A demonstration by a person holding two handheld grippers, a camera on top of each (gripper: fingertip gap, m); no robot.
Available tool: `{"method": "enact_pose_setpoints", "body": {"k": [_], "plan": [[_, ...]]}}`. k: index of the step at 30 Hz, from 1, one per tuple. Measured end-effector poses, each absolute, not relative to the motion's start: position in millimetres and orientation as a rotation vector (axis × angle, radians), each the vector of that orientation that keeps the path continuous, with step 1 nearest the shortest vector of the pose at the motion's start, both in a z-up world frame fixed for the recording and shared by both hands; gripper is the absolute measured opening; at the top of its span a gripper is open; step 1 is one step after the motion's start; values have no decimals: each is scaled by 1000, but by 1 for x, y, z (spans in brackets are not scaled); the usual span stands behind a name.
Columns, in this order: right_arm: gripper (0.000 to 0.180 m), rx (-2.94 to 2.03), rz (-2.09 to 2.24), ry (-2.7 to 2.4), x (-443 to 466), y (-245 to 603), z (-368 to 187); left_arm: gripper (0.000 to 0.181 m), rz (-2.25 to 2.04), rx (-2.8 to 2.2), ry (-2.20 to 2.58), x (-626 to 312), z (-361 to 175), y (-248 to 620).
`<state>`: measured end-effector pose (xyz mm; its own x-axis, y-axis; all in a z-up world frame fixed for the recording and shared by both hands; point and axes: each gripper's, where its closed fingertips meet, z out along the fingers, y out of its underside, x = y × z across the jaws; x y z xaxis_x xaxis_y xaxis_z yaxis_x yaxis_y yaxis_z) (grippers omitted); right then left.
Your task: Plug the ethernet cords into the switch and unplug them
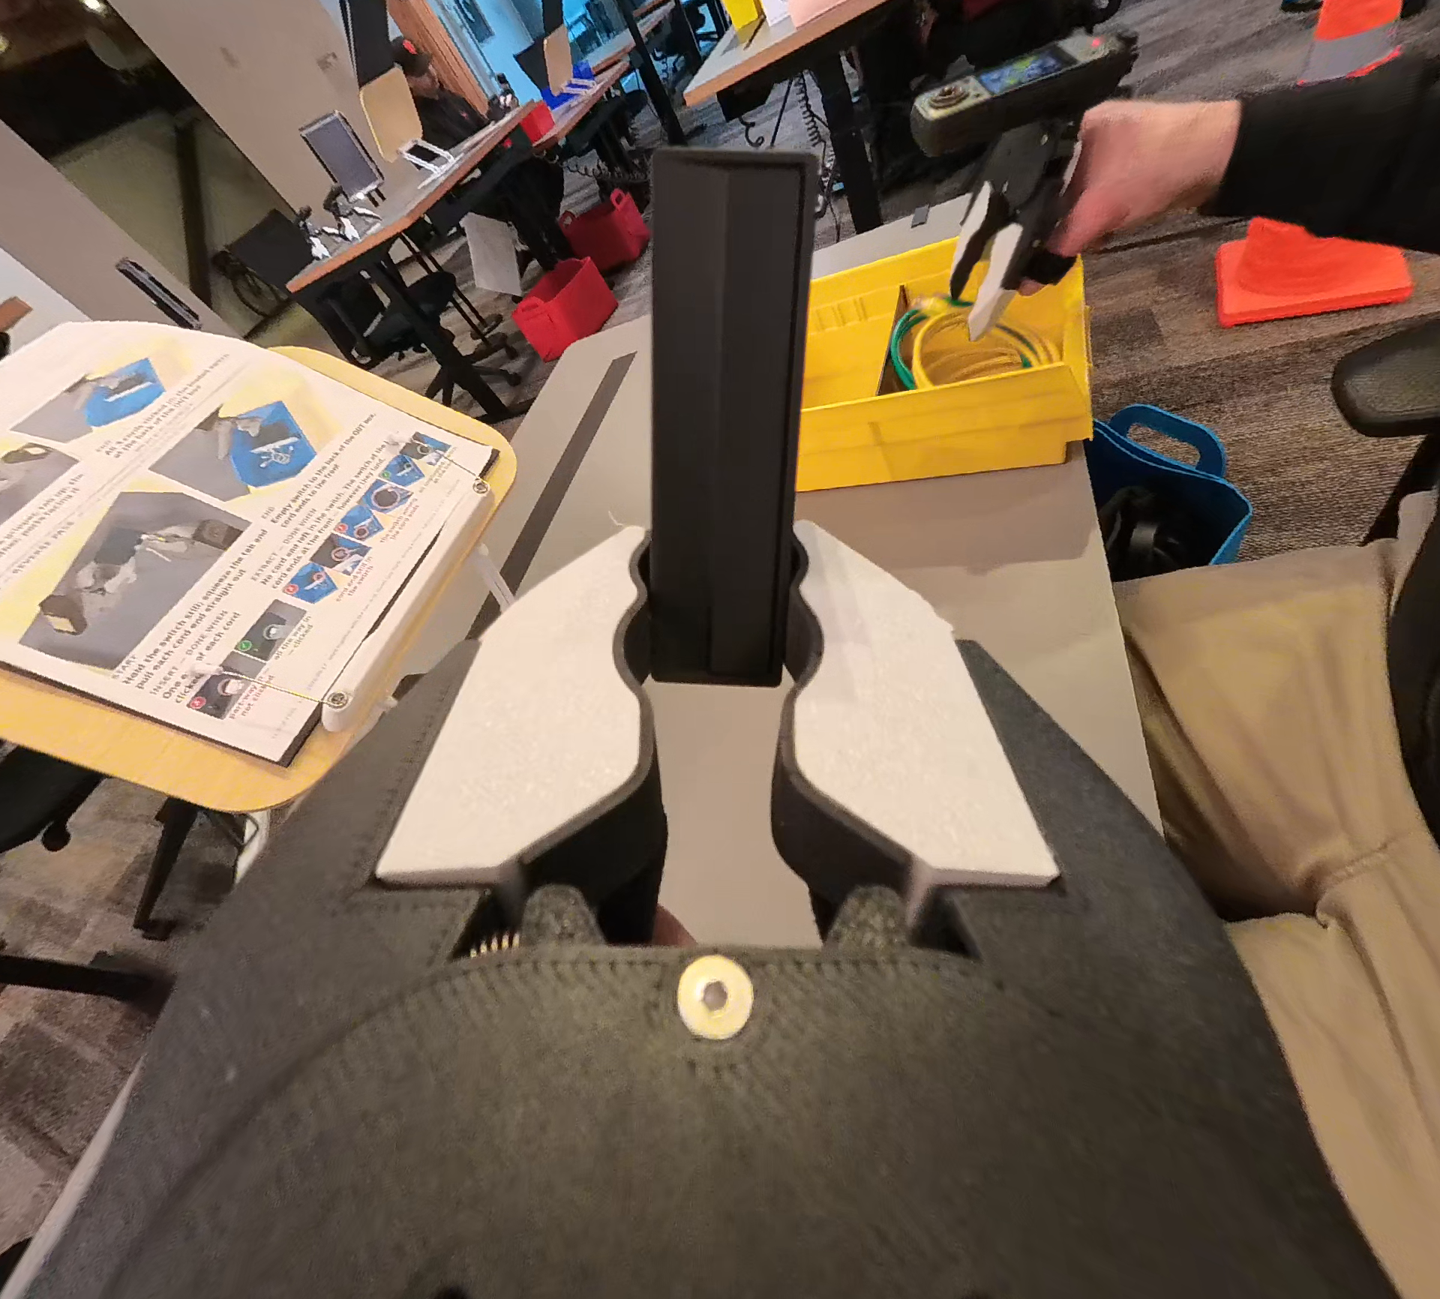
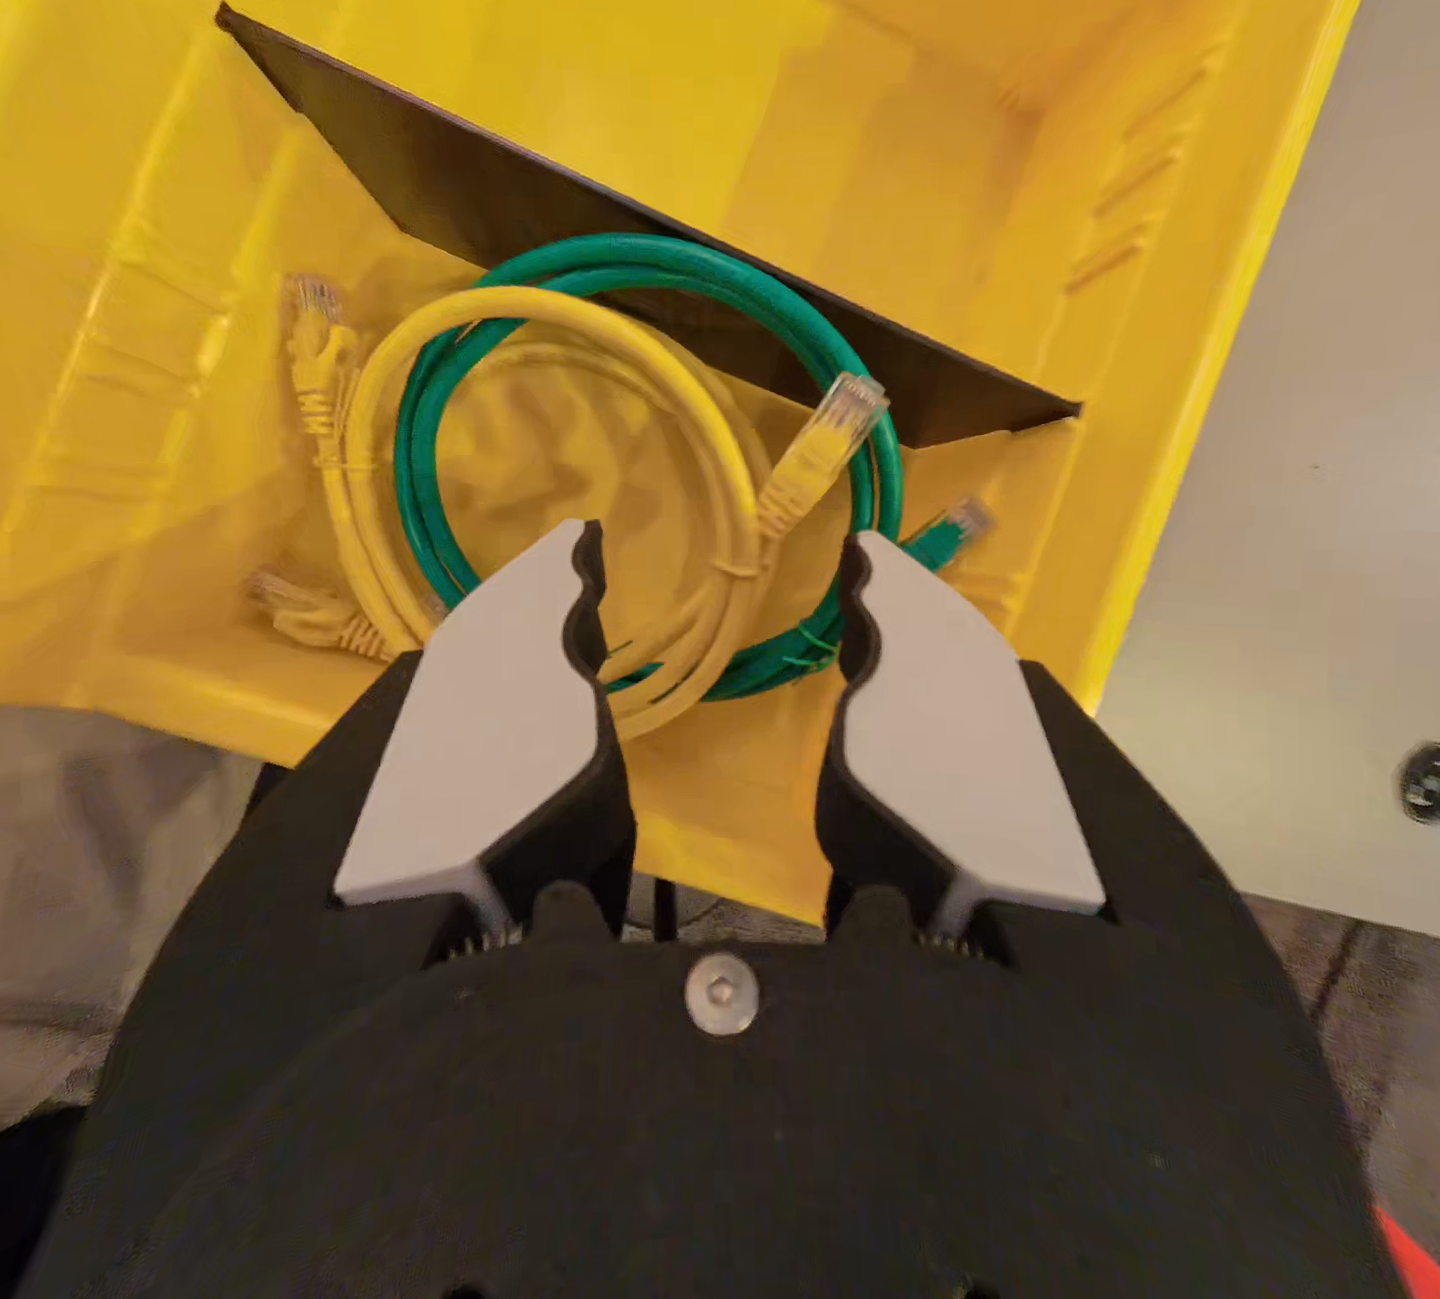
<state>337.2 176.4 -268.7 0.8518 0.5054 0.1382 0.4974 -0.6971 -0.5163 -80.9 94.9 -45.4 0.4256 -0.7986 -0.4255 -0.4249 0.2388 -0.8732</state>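
Switch pinched upright in left gripper, steadied for plugging; right gripper, fingers spread, hovers over coiled cords in yellow bin.

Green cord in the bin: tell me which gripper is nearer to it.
Right. The right gripper hangs open just over the green cord; the left gripper is back across the table, shut on the switch.

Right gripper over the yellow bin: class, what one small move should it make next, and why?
Probably lower the right gripper a little and close on the raised yellow plug. Its jaws stand open and empty above the coiled yellow cord and green cord in the yellow bin, while the left gripper already holds the black switch upright, with no cord in it that shows.
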Motion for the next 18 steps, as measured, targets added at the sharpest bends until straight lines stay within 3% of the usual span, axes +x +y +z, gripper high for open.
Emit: {"method": "enact_pose_setpoints", "body": {"k": [3, 7, 9, 13, 15, 18], "plan": [[59, -2350, -25, -795, 323, 175, -235, 29, -398, -1378, 1195, -72, -51, 95], [72, -1803, 401, -1158, 184, 135, -137, 29, -434, -1370, 1252, -46, -69, 93], [69, -1538, 563, -1332, 112, 99, -100, 29, -483, -1353, 1291, -29, -78, 87], [69, -1207, 676, -1501, 12, 58, -65, 29, -573, -1328, 1338, -1, -94, 74], [36, -1131, 600, -1561, -8, 61, -65, 29, -537, -1337, 1387, 3, -103, 71], [29, -1123, 696, -1634, -15, 56, -68, 30, -578, -1346, 1370, 1, -103, 70]]}}
